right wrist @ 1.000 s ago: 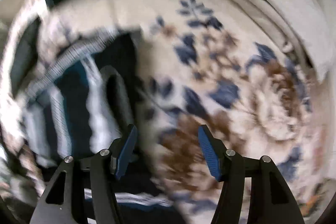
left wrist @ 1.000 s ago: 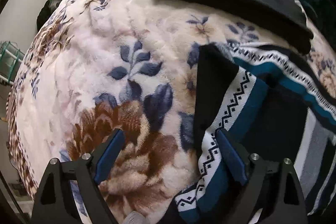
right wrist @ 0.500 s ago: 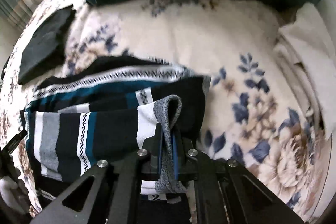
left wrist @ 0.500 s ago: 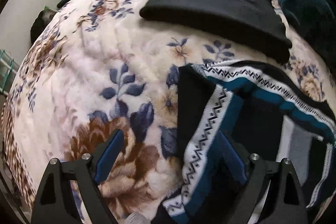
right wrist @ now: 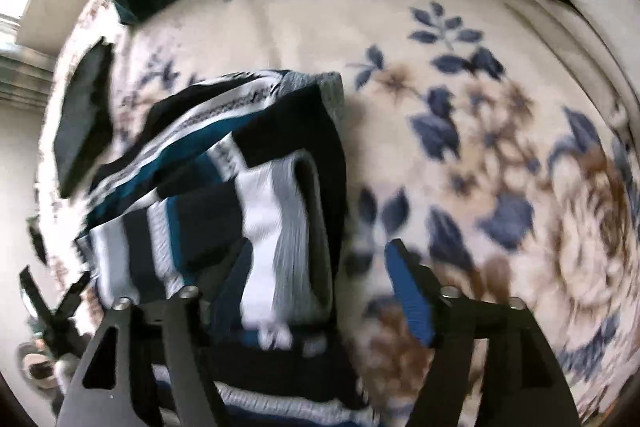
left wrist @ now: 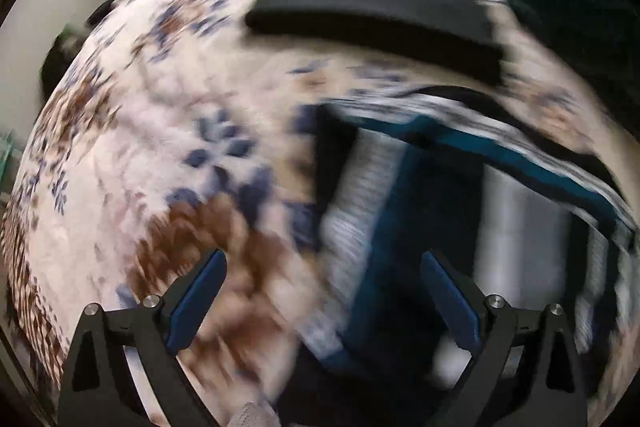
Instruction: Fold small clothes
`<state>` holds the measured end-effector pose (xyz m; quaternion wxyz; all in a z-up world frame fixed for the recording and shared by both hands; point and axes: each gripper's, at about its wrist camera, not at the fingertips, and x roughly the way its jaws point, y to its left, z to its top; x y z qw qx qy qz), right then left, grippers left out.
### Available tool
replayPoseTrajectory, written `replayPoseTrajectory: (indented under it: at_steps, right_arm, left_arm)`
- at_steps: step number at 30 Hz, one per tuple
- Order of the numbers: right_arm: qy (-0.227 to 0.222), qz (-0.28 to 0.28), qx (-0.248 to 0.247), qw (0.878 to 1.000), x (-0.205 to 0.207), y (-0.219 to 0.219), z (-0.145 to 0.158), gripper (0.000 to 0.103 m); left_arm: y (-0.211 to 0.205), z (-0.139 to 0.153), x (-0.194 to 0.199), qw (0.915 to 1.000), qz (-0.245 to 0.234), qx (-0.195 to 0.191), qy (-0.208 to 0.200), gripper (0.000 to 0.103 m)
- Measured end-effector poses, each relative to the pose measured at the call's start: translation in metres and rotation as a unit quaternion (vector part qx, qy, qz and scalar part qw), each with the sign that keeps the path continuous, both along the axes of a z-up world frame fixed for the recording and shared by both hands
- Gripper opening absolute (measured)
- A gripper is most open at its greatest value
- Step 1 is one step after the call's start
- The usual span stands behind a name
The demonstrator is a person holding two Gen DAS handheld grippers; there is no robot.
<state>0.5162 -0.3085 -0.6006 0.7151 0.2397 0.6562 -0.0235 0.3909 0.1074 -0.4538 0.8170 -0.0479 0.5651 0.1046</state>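
Both claws spread wide now! The right claw (right wrist: pixel 316 279) has just been opening, nothing pinched, its fingers straddling the right edge of the striped navy, teal and white knit garment (right wrist: pixel 224 195) lying folded on the floral plush blanket (right wrist: pixel 480 131). The left claw (left wrist: pixel 322 291), just opening wider, hangs over the garment's left edge; bare blanket lies beyond either edge.

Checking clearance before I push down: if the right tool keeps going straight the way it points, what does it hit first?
Probably the striped garment, at its right-hand folded edge: the open right tool straddles that edge, with the floral blanket beside it. Blur leaves depth uncertain.
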Motion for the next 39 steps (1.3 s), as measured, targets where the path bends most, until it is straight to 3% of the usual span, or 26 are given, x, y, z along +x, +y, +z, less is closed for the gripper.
replayPoseTrajectory:
  at_steps: [1,2,8,14,16,21,24,26,27,28,29,30,31,32,34,39]
  right_arm:
    - [-0.001,-0.001,0.008,1.0,-0.01,-0.002,0.008,0.096]
    - [0.0,0.0,0.014,1.0,-0.023,-0.004,0.018,0.099]
    - [0.008,0.0,0.034,0.999,-0.1,-0.024,0.08,0.099]
    - [-0.003,0.003,0.03,1.0,-0.155,-0.078,0.123,0.099]
    - [0.0,0.012,0.04,0.999,-0.157,-0.098,0.12,0.099]
    - [0.008,0.048,0.032,0.998,-0.153,-0.14,0.093,0.099]
    - [0.014,0.067,0.03,0.997,-0.147,-0.149,0.072,0.099]
    - [0.018,0.077,0.04,0.996,-0.14,-0.148,0.057,0.099]
    - [0.02,0.081,0.044,0.996,-0.135,-0.146,0.05,0.099]
    - [0.021,0.083,0.049,0.995,-0.131,-0.144,0.045,0.099]
    - [0.022,0.088,0.062,0.994,-0.123,-0.138,0.037,0.099]
    - [0.022,0.093,0.078,0.992,-0.115,-0.132,0.03,0.099]
    - [0.021,0.095,0.088,0.991,-0.107,-0.126,0.024,0.099]
    - [0.019,0.1,0.102,0.99,-0.096,-0.119,0.016,0.099]
    - [0.015,0.111,0.127,0.986,-0.075,-0.104,0.002,0.099]
    - [0.017,0.116,0.2,0.973,-0.01,-0.06,-0.05,0.099]
  left_arm:
    - [-0.014,0.008,-0.011,0.9998,-0.017,-0.008,-0.001,0.099]
    - [-0.035,0.019,-0.027,0.9991,-0.038,-0.018,-0.001,0.099]
    - [-0.139,0.048,-0.111,0.9894,-0.132,-0.049,0.037,0.099]
    - [-0.252,0.013,-0.214,0.9724,-0.2,-0.052,0.109,0.099]
    - [-0.295,-0.01,-0.249,0.9662,-0.206,-0.055,0.145,0.099]
    - [-0.373,-0.051,-0.297,0.9565,-0.222,-0.03,0.187,0.099]
    - [-0.394,-0.08,-0.311,0.9516,-0.225,0.013,0.209,0.099]
    - [-0.396,-0.088,-0.315,0.9537,-0.221,0.029,0.202,0.098]
    - [-0.395,-0.087,-0.314,0.9569,-0.218,0.026,0.19,0.094]
    - [-0.395,-0.084,-0.315,0.9596,-0.218,0.021,0.176,0.08]
    - [-0.392,-0.08,-0.317,0.9616,-0.219,0.019,0.164,0.058]
    - [-0.39,-0.074,-0.316,0.9629,-0.223,0.02,0.151,0.042]
    - [-0.386,-0.07,-0.315,0.9637,-0.226,0.021,0.141,0.015]
    - [-0.384,-0.067,-0.315,0.9646,-0.224,0.021,0.138,0.008]
    - [-0.372,-0.061,-0.312,0.9682,-0.212,-0.001,0.132,0.007]
    - [-0.349,-0.043,-0.317,0.9731,-0.198,-0.015,0.117,0.006]
